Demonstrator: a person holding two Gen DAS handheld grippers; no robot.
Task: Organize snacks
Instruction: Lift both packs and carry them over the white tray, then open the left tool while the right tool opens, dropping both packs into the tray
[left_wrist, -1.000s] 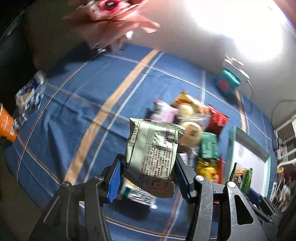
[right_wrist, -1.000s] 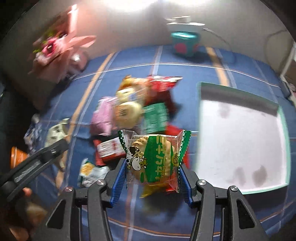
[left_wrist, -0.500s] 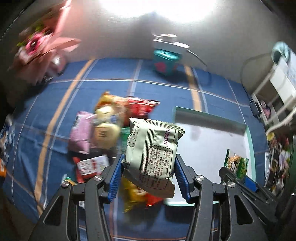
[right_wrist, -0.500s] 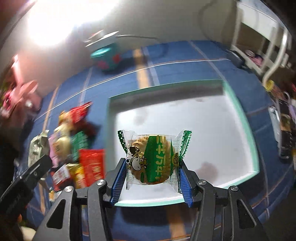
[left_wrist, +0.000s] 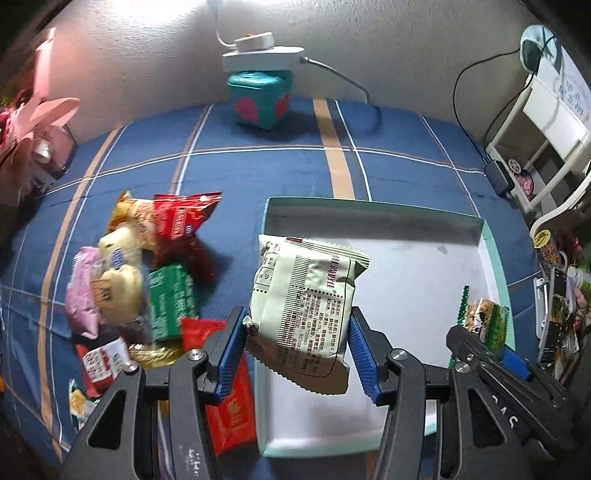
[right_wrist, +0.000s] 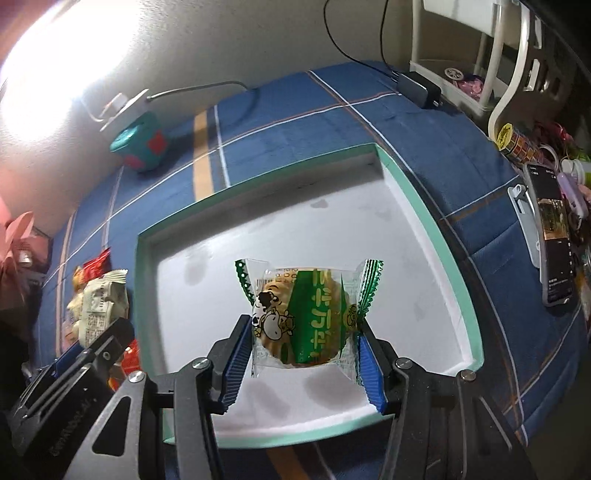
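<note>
From the left wrist view, the left claw (left_wrist: 298, 352) is clamped, jaws narrowed, on a pale green-grey printed foil snack packet (left_wrist: 304, 306), which hangs tilted above the near left part of a shallow white box with a mint-green rim (left_wrist: 495, 254). The box sits on a blue plaid cloth with tan stripes (left_wrist: 258, 166), which covers what may be a worktop or a bed; the view leaves that unclear. To the left of the box lies a loose, partly blurred heap of red, pink, yellow and green snack packets (left_wrist: 147, 280). A teal cube with pink patches (left_wrist: 258, 94) stands by the far wall. From the right wrist view, the right claw (right_wrist: 303, 363) grips a clear-wrapped round biscuit with a green band and a cow drawing (right_wrist: 304, 317), held over the box's white floor (right_wrist: 406, 266). The left claw appears at the lower left edge, beside the box rim.
</note>
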